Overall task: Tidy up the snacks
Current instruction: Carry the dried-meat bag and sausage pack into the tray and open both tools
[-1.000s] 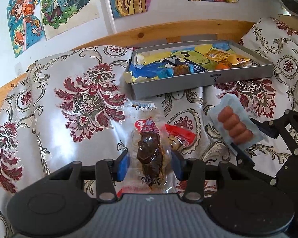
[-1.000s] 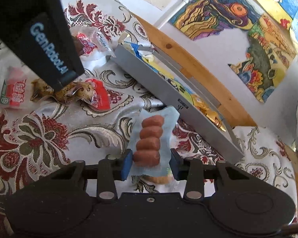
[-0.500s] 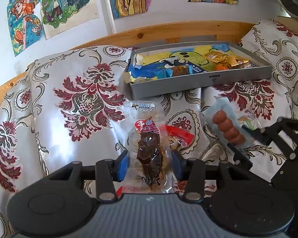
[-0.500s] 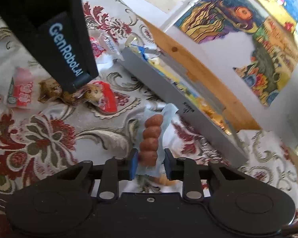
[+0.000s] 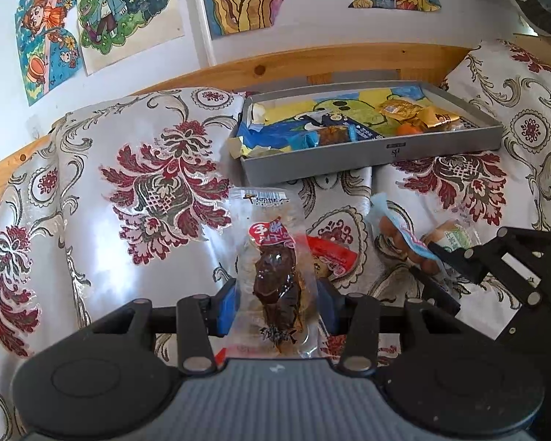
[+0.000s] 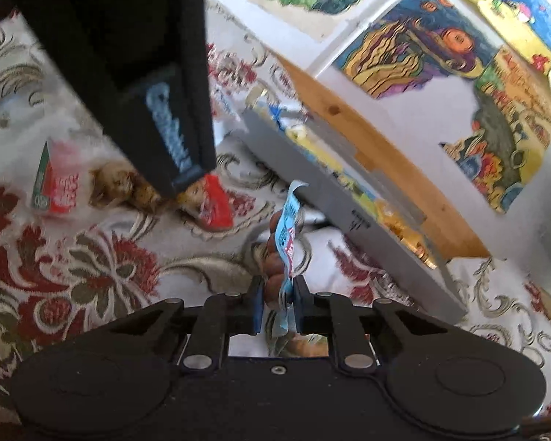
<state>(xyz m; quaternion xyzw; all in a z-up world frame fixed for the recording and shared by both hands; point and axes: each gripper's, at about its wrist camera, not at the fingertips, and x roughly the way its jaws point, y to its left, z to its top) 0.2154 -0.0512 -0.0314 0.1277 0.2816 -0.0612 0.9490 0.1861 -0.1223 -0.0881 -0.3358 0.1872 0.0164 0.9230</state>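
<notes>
The shallow grey metal tray (image 5: 371, 154) already holds several snacks. The left tongs (image 5: 277, 303) grip a clear packet of dark braised meat (image 5: 275, 275); the right tongs (image 6: 278, 303) pinch a blue sausage packet (image 6: 281, 253). At least 3 packets lie loose on the brocade bedspread (image 5: 92, 198).

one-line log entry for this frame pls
left gripper: shut on dark snack packet | right gripper: shut on blue sausage packet, lifted | grey tray: ahead

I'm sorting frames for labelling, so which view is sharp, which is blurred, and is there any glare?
Left wrist view: sharp, with fisheye bending at the edges and sheen on the cloth. Right wrist view: motion-blurred across the tray and the strap lettering, though the sausage pack in the right hand-held gripper reads clearly.
</notes>
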